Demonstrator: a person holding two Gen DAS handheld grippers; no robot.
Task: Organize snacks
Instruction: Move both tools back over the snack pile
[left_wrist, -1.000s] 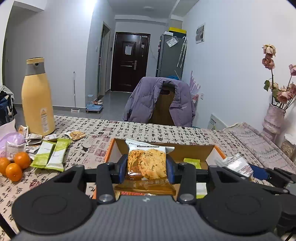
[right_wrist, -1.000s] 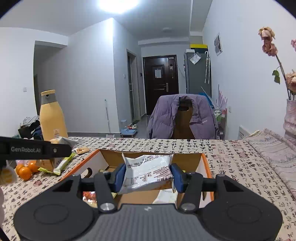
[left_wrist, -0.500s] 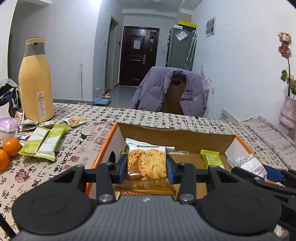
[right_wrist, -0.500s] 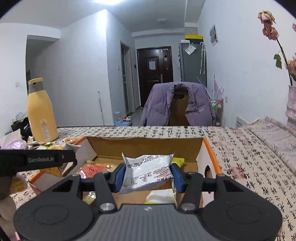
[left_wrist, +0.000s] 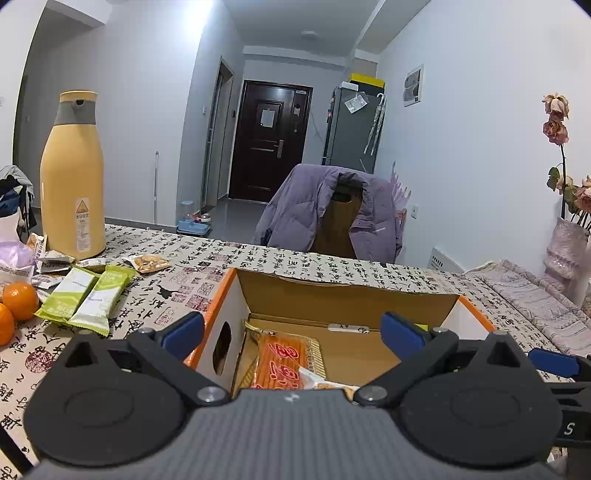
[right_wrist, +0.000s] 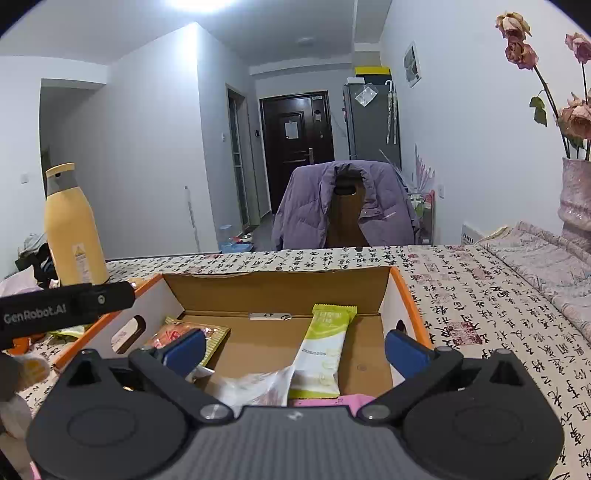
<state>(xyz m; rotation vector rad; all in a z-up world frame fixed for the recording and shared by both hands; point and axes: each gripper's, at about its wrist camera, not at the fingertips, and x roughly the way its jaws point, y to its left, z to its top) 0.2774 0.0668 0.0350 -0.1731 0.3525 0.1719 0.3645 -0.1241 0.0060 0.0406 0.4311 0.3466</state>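
Since the earlier frames, both packets have been let go. The left gripper (left_wrist: 291, 328) is seen w/ jaws opening wide, nothing between them; the biscuit packet (left_wrist: 325, 384) it held lies in the cardboard box (left_wrist: 332, 291) below, on a red-orange packet (left_wrist: 284, 358). The right gripper (right_wrist: 293, 345) is likewise opening, empty; its white packet (right_wrist: 255, 387) has dropped by the box's near wall, beside a green bar (right_wrist: 325, 350). Free floor is left mid-box. Two green bars (left_wrist: 88, 295) and oranges (left_wrist: 20, 299) remain toward the bench's left edge, near the yellow flask (left_wrist: 72, 184).
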